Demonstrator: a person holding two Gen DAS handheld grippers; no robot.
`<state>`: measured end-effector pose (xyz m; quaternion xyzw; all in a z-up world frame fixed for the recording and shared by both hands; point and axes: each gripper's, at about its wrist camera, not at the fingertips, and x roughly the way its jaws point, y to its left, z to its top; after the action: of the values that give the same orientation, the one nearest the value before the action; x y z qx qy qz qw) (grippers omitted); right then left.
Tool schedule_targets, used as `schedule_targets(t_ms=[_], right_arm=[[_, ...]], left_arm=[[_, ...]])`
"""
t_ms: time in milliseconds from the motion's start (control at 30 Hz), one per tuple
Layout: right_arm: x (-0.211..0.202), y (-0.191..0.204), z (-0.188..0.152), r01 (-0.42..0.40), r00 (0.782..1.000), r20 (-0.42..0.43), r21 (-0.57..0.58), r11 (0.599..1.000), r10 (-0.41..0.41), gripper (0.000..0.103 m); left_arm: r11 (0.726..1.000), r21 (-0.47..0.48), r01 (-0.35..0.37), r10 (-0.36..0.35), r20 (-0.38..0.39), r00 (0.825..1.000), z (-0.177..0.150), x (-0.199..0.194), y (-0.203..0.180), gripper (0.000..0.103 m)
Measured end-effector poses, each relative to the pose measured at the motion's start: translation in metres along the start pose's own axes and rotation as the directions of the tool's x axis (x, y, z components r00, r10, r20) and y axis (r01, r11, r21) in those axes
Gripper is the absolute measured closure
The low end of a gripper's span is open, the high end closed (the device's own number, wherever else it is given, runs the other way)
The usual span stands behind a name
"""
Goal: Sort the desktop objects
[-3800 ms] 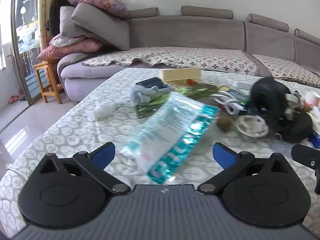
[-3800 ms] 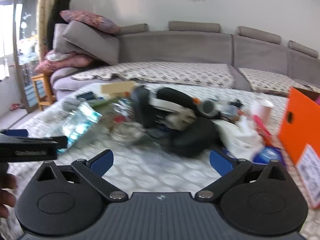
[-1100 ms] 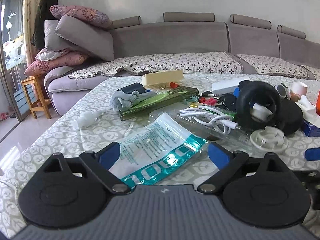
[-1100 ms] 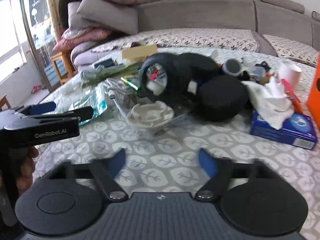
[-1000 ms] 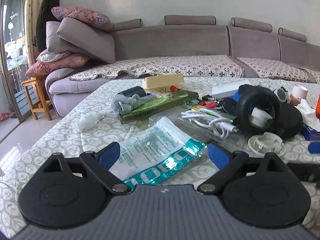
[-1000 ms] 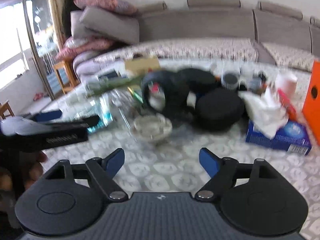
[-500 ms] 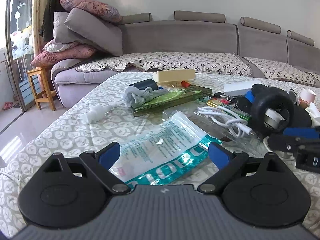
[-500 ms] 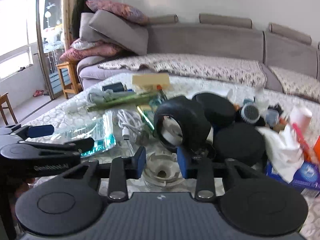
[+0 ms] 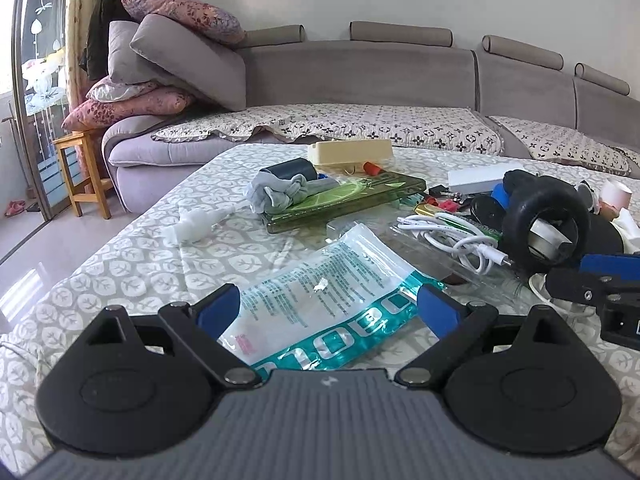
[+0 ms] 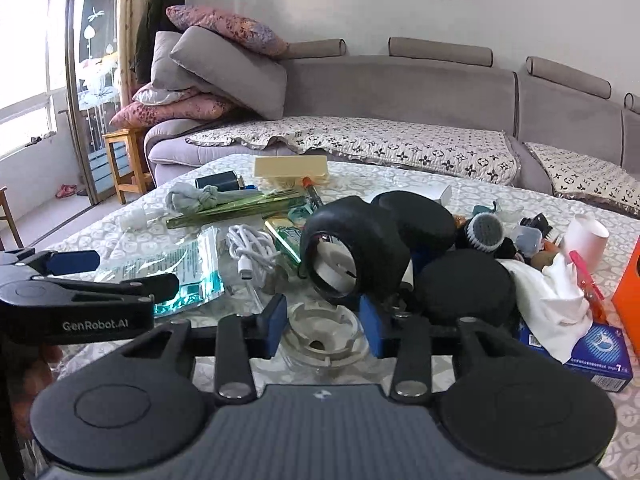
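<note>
My right gripper [image 10: 323,326] is shut on a clear glass ashtray [image 10: 325,334], its blue pads against both sides. The ashtray sits low over the patterned tablecloth [image 10: 404,188], in front of a black tyre-like ring [image 10: 352,248]. My left gripper [image 9: 326,308] is open and empty above a white and teal plastic pouch [image 9: 320,300]. The pouch also shows in the right wrist view [image 10: 176,268]. The right gripper also shows at the right edge of the left wrist view [image 9: 600,280].
A white cable [image 10: 250,250], a green tray [image 9: 340,204] with a grey cloth [image 9: 276,192], a cream box [image 9: 350,150], black round cases [image 10: 464,288], a white cloth [image 10: 548,300] on a blue box [image 10: 588,350], an orange box [image 10: 630,300] and a sofa [image 9: 360,76].
My right gripper has moved forward to the ashtray and closed its jaws on it. My left gripper has stayed open over the pouch.
</note>
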<state>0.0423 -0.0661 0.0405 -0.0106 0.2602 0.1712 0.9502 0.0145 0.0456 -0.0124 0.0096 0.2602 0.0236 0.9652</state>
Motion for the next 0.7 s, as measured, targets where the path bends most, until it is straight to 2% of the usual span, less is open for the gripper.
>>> schedule_targets(t_ms=[67,267,467,700], right_arm=[[0.003,-0.001,-0.002,-0.001,1.0,-0.016,0.014,1.0,0.001,0.058],[0.003,0.0,-0.005,-0.016,0.999,-0.03,0.013,1.0,0.016,0.054],[-0.005,0.013,-0.004,-0.001,1.0,0.007,-0.067,0.998,0.002,0.056],[0.002,0.002,-0.004,-0.001,1.0,-0.026,-0.003,1.0,0.001,0.056]], left_arm=[[1.0,-0.001,0.003,-0.003,-0.002,1.0,0.0,0.0,0.0,0.006],[1.0,-0.001,-0.003,0.003,-0.002,1.0,0.0,0.0,0.0,0.006],[1.0,-0.006,-0.004,0.004,-0.004,1.0,0.0,0.0,0.0,0.006],[1.0,-0.008,-0.004,0.004,-0.004,1.0,0.0,0.0,0.0,0.006]])
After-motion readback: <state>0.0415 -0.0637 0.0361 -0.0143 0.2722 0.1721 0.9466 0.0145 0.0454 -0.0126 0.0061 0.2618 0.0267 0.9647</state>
